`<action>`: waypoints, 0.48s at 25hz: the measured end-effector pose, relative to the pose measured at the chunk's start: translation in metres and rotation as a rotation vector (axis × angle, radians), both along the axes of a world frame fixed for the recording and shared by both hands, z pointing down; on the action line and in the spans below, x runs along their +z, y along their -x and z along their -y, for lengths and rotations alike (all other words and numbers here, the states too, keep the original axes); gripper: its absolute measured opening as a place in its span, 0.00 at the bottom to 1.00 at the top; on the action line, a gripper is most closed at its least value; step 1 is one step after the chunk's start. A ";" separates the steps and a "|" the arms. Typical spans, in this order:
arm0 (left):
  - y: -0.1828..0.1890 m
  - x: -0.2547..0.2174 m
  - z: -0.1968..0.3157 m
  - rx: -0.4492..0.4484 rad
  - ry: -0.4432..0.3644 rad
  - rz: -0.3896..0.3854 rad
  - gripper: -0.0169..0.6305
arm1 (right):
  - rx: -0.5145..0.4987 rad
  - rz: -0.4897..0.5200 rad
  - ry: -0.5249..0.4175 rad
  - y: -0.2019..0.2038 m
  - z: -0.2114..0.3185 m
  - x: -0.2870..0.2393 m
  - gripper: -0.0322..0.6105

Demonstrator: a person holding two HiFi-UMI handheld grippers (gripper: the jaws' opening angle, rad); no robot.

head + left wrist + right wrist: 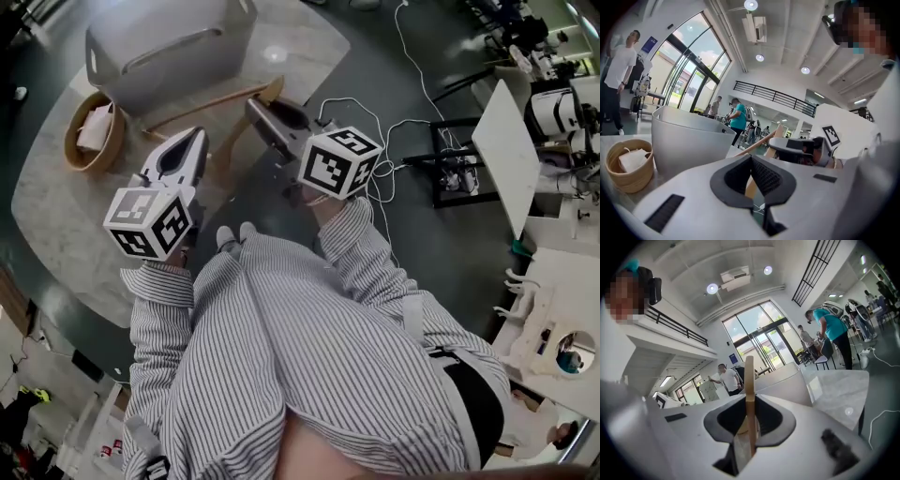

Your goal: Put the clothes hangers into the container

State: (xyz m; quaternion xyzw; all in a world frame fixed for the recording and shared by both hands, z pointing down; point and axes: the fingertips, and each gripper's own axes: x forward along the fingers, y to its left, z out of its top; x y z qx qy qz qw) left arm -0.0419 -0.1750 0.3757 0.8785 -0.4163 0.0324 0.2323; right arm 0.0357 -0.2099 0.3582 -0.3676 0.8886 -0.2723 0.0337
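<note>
You have no readable words, numbers or brand names anywhere in these views. The nearest thing to a label is the black-and-white square code on each face of the left marker cube and the right marker cube. These are block patterns only, with no letters or digits. One of those codes also shows on the right marker cube in the left gripper view. A blue sign hangs on the wall by the tall windows, and another blue sign stands beside the glass doors. The print on both is too small for you to read.
</note>
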 end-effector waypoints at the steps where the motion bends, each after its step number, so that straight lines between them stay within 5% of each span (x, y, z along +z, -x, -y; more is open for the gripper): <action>1: 0.002 -0.004 0.001 -0.004 -0.011 0.000 0.04 | -0.007 -0.014 -0.015 0.002 0.001 -0.004 0.14; 12: 0.012 -0.031 0.002 -0.037 -0.076 0.016 0.04 | -0.084 -0.144 -0.187 0.027 -0.010 -0.050 0.14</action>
